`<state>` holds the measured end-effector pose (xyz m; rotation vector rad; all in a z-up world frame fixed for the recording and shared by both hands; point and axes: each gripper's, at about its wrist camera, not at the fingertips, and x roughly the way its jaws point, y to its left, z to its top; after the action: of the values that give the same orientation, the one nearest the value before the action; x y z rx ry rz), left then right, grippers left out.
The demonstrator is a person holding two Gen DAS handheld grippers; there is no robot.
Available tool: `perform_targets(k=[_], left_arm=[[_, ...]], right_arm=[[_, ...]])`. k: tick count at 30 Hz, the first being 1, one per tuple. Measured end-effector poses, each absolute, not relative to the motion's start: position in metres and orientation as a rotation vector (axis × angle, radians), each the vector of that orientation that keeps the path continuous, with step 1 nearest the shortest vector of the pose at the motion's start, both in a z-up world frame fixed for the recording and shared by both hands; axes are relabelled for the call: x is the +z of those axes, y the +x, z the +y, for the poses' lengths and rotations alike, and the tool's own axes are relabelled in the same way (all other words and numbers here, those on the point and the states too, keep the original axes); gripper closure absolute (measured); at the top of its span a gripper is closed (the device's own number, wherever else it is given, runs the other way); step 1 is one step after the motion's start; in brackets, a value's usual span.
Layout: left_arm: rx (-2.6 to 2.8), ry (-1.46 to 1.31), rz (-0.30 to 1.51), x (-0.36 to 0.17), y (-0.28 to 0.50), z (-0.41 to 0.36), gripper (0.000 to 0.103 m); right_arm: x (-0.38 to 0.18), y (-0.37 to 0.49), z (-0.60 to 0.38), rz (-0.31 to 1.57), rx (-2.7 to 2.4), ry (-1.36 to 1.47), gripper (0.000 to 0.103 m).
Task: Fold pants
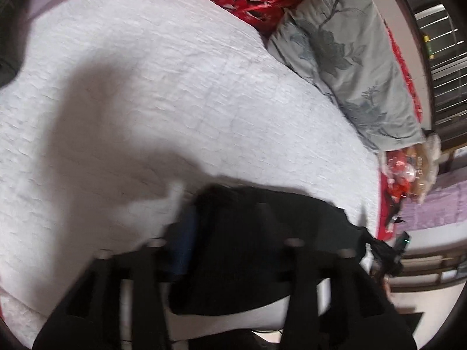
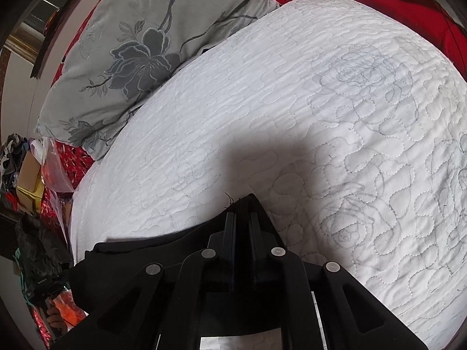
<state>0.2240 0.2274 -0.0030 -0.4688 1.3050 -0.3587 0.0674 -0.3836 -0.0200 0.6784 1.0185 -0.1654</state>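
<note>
Your right gripper [image 2: 242, 218] has its fingers pinched narrow on a corner of the black pants [image 2: 163, 250], which lie at the near edge of the white quilt [image 2: 262, 102]. Your left gripper [image 1: 224, 213] sits over the same dark cloth [image 1: 262, 248]; blur hides its fingertips, so I cannot tell its grip. The quilt is puckered, stitched with roses. A grey floral pillow [image 2: 140, 43] rests beside it.
</note>
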Motion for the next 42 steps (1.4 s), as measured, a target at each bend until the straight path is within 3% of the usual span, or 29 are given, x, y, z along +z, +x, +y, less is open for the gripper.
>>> perform_targets(k=[9,11,18,19,20,23,31,39,42], left_arm=[[-0.409,-0.326,1.314,0.001,0.219,0.201,0.053],[-0.371,-0.257,1.319,0.001,0.217,0.195,0.061],[-0.368,-0.190,1.417,-0.023,0.214,0.191,0.061],[-0.361,-0.176,1.421,-0.025,0.212,0.189,0.066],[-0.336,-0.151,1.404,-0.023,0.211,0.189,0.080],[-0.288,-0.221,1.369,-0.017,0.212,0.197,0.094],[-0.201,-0.328,1.263,0.007,0.212,0.205,0.096],[-0.108,-0.345,1.321,-0.027,0.213,0.212,0.093],[-0.124,-0.391,1.345,-0.025,0.212,0.218,0.087]], right_arm=[[-0.021,0.070,-0.383,1.022,-0.169,0.674,0.093],[-0.021,0.071,-0.383,1.022,-0.170,0.674,0.093],[-0.021,0.070,-0.383,1.023,-0.174,0.678,0.093],[-0.021,0.070,-0.383,1.023,-0.174,0.679,0.093],[-0.021,0.070,-0.383,1.022,-0.174,0.679,0.093],[-0.021,0.070,-0.383,1.021,-0.176,0.668,0.093],[-0.007,0.069,-0.380,0.985,-0.157,0.666,0.097],[-0.026,0.071,-0.391,1.005,-0.198,0.653,0.097],[-0.023,0.066,-0.393,1.010,-0.190,0.655,0.085]])
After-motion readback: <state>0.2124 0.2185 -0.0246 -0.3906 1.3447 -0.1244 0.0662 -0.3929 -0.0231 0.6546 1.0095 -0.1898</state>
